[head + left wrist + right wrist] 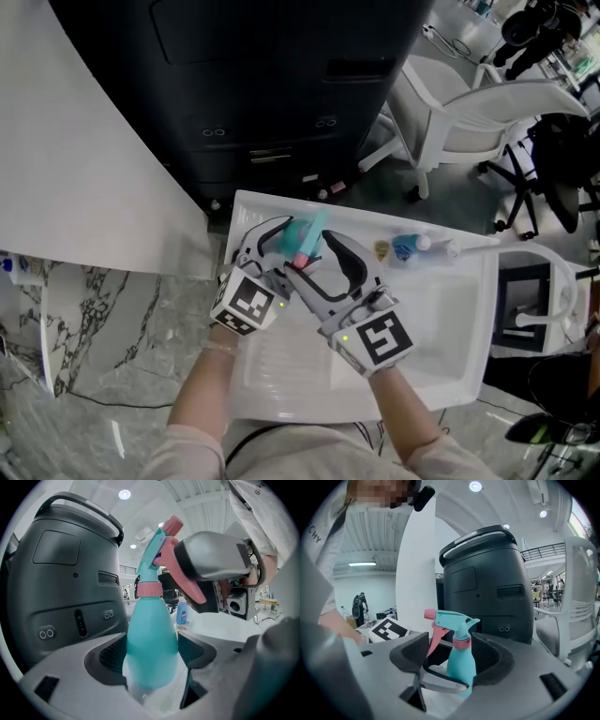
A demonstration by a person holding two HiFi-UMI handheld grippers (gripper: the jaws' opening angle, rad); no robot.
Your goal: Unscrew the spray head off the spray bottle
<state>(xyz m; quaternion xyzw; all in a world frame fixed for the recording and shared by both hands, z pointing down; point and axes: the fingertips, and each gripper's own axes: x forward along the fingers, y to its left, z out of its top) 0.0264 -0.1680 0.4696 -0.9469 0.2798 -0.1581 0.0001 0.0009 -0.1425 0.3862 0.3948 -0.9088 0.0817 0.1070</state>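
Surroundings: one large dark machine (272, 84) stands behind the white tabletop (450, 356), with one white chair (469, 122) and one black chair (562, 159) off to the right. One small blue bottle (409, 247) lies on the tabletop's far edge, well apart from the work. Beside it are a small flat item and a pale rod, both too small to identify. Nothing stands between the tools and the task's thing. Task's thing: one teal spray bottle (302, 236), upright over the tabletop's far left part, fitted with one spray head (452, 618) that has a pink collar, trigger and nozzle tip and is seated on the neck. Tools, two: the left tool (152, 656) is clamped on the bottle's lower body, both pads pressed against its sides. The right tool (453, 657) comes in from the opposite side with its jaws wide apart. The bottle's neck and head stand between them, the pads are clear of both, and the trigger points toward one jaw. The two tools cross close together at the bottle.
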